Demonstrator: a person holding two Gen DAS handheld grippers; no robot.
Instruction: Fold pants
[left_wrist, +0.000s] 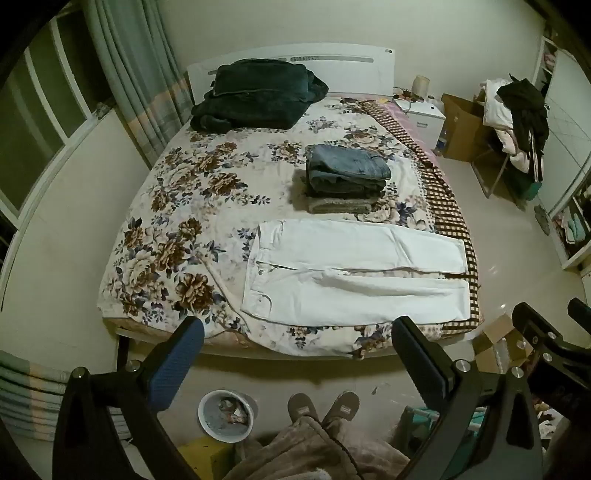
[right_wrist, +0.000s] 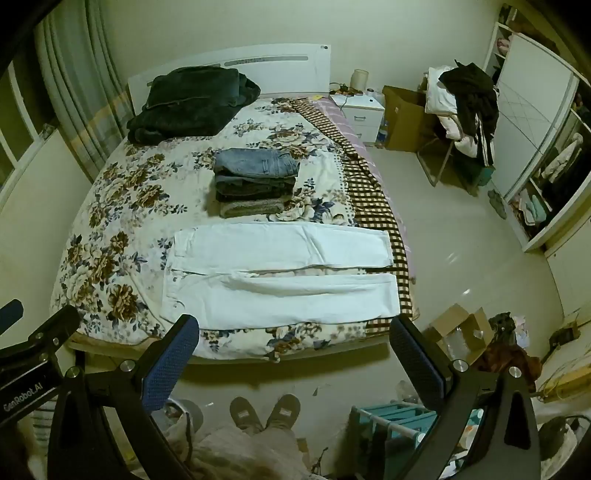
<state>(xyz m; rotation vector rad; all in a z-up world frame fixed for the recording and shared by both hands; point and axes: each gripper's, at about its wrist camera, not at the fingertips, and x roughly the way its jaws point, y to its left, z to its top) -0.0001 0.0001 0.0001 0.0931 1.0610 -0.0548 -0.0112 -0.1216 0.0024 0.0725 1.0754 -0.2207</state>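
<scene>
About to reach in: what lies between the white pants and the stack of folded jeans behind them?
Nothing but a bare strip of floral bedspread separates the white pants from the stack of folded jeans. The right wrist view shows it plainly.

Dim room light with a yellow-green tint in both views. Soft glare on the shiny floor (right_wrist: 458, 258) at the right, from a lamp somewhere above, out of sight. White pants (left_wrist: 354, 273) brightest of all, nearly washed out, folds hard to make out. Dark blanket (left_wrist: 258, 94) almost black, little detail. Faint shadow under the foot of the bed (right_wrist: 236, 363). Strong fisheye bending: walls and curtain (left_wrist: 125, 74) curved, corners black. Fairly sharp in the middle, softer and grainy toward the edges and at the bottom.
</scene>
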